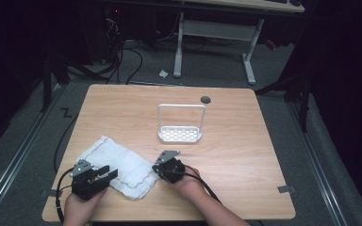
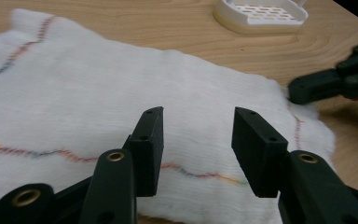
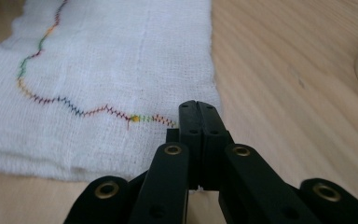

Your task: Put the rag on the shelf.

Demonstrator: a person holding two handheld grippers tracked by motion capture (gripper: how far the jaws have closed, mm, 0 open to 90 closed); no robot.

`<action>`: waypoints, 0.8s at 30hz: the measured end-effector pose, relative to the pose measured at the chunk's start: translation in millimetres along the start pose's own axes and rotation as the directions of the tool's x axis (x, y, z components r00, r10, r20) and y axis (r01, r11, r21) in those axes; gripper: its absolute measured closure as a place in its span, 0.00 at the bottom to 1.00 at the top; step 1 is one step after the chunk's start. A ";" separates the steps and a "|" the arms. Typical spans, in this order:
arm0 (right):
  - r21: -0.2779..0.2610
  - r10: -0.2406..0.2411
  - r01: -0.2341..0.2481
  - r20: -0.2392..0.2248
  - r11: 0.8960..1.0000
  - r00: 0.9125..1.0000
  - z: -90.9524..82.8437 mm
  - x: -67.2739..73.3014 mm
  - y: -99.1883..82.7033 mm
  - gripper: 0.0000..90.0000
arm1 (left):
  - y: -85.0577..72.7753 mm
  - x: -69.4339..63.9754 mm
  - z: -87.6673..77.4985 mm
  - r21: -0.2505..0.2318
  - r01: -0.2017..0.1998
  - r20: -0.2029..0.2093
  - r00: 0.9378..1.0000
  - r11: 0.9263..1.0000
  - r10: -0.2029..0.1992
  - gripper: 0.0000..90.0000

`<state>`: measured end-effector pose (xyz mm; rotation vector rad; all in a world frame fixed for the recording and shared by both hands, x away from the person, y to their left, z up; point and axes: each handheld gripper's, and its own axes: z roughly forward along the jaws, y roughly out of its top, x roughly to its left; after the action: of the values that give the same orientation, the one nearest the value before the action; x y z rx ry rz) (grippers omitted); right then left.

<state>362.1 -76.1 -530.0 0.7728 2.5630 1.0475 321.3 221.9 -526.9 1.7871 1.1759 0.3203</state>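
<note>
Cloth [image 1: 118, 165]: white, colour-stitched, lying partly folded on the table's [image 1: 235, 155] near left part.
Left gripper [image 2: 196, 142]: jaws apart over the cloth, gripping nothing.
Right gripper [image 3: 199, 122]: jaws together at the cloth's right edge; whether fabric is pinched, I cannot tell.
Progress: early, I judge; folding largely remains.

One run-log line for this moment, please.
left gripper open over white cloth | right gripper shut at cloth edge | rack untouched
</note>
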 end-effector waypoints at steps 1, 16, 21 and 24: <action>-0.006 0.003 -0.003 -0.003 1.000 1.000 -7.4 2.4 -8.1 1.00 | -0.2 -0.3 0.6 0.002 0.000 0.000 1.000 1.000 0.000 0.59; -0.071 0.063 -0.061 0.023 0.996 0.998 -80.1 11.6 -61.8 0.92 | 0.6 -12.8 6.0 0.046 -0.047 0.028 0.999 0.998 0.046 0.73; -0.054 0.078 -0.077 0.004 0.996 0.997 -48.2 -5.4 -26.5 0.96 | -1.2 -24.1 15.5 0.096 -0.105 0.037 0.994 0.990 0.102 0.82; -0.009 0.055 -0.055 -0.008 0.998 0.998 -21.1 -9.1 -17.2 0.96 | -1.3 -28.7 26.6 0.133 -0.115 0.026 0.993 0.984 0.112 0.82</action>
<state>354.0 -103.5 -526.9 0.8435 2.5550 1.0800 323.1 183.6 -534.4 1.9754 1.1068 0.2958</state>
